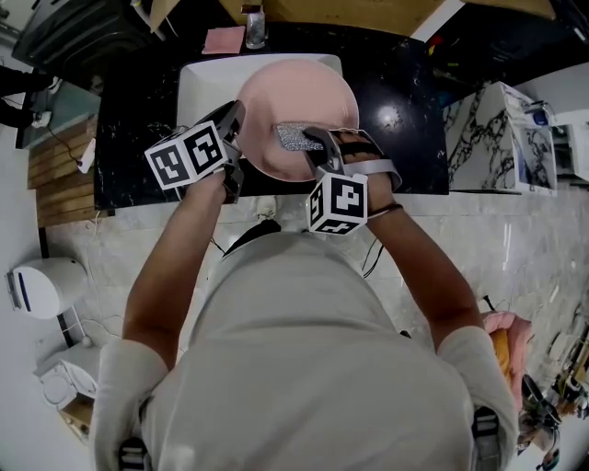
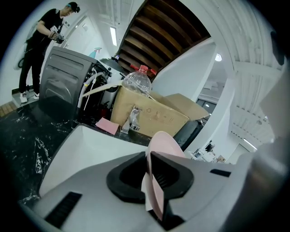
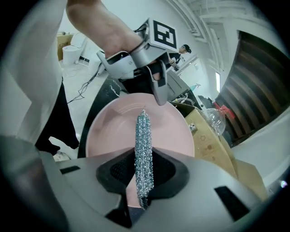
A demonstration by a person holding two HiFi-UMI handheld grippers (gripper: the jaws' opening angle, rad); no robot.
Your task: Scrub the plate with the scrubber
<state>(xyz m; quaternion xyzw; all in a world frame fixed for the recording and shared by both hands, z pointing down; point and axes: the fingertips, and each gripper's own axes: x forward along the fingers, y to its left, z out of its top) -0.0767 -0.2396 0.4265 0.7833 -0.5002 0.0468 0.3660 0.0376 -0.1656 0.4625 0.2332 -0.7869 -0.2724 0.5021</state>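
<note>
A round pink plate (image 1: pixel 304 97) is held tilted over the white sink (image 1: pixel 198 87). My left gripper (image 1: pixel 236 138) is shut on the plate's left rim. In the left gripper view the thin pink plate (image 2: pixel 164 144) stands edge-on between the pads of that gripper (image 2: pixel 152 181). My right gripper (image 1: pixel 313 145) is shut on a silver glittery scrubber (image 1: pixel 295 136), which lies against the plate's face. In the right gripper view the scrubber (image 3: pixel 143 149) runs upright between the jaws in front of the plate (image 3: pixel 113 131), and the left gripper (image 3: pixel 157 90) clamps the far rim.
The sink is set in a black marble counter (image 1: pixel 138 110). Behind it lie a pink cloth (image 1: pixel 224 40) and a glass jar (image 1: pixel 255 28). A cardboard box (image 2: pixel 152 115) with a clear plastic bottle (image 2: pixel 136 81) on it stands at the back. A person (image 2: pixel 45 41) stands far off.
</note>
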